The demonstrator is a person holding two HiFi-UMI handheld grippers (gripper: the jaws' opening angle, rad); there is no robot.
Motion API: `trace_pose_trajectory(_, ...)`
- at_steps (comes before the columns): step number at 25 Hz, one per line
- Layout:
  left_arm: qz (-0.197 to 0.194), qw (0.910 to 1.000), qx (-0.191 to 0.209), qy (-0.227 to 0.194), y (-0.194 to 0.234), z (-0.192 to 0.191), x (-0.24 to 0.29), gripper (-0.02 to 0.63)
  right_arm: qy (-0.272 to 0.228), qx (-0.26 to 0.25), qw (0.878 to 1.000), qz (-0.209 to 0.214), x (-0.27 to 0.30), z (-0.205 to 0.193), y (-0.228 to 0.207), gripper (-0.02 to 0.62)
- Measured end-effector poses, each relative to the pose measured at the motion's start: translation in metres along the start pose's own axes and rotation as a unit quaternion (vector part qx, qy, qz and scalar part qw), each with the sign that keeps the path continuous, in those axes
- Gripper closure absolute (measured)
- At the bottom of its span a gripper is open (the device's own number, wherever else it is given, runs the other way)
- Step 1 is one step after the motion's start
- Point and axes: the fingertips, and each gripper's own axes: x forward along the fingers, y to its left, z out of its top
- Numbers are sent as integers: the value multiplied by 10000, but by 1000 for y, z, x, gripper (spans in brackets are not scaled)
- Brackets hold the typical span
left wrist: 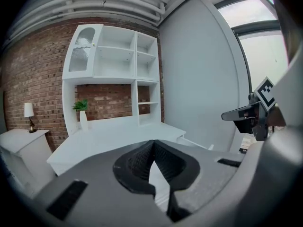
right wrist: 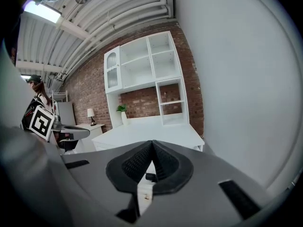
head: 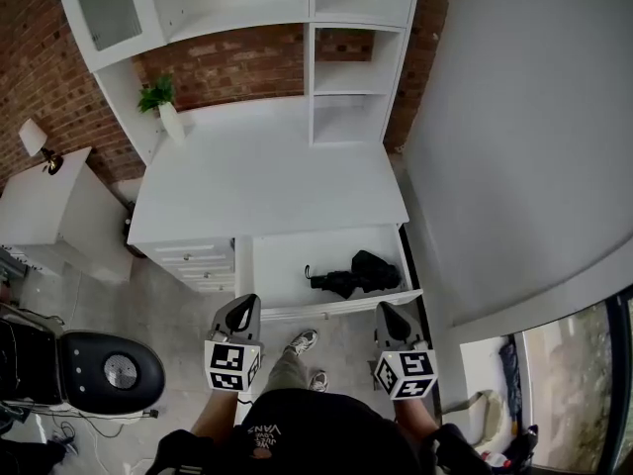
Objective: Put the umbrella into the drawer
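A folded black umbrella (head: pixel 354 275) lies inside the open white drawer (head: pixel 280 270) under the desk top, toward its right side. Both grippers are held back from the drawer front, near the person's body. The left gripper (head: pixel 240 311) is below the drawer's left end. In its own view the left gripper (left wrist: pixel 153 144) has its jaws closed tip to tip with nothing between them. The right gripper (head: pixel 388 315) is below the drawer's right end. The right gripper (right wrist: pixel 152 143) also shows its jaws meeting, empty. Neither touches the umbrella.
The white desk (head: pixel 267 181) carries a potted plant (head: pixel 163 102) and a shelf hutch (head: pixel 346 67) against a brick wall. A grey wall (head: pixel 524 137) stands at the right. A side cabinet with a lamp (head: pixel 38 144) and a black round seat (head: pixel 109 369) are at the left.
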Motion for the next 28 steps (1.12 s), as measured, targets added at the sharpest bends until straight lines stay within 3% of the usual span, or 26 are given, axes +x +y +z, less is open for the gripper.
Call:
trace_pose_trajectory(10, 251, 9996, -48, 140, 6, -18, -23, 600, 23, -214, 9997, 131, 2, -5, 13, 595)
trace_pose_trajectory(28, 152, 9998, 71, 44, -11, -4, -16, 598, -23, -221, 9997, 36, 2, 1, -1, 595)
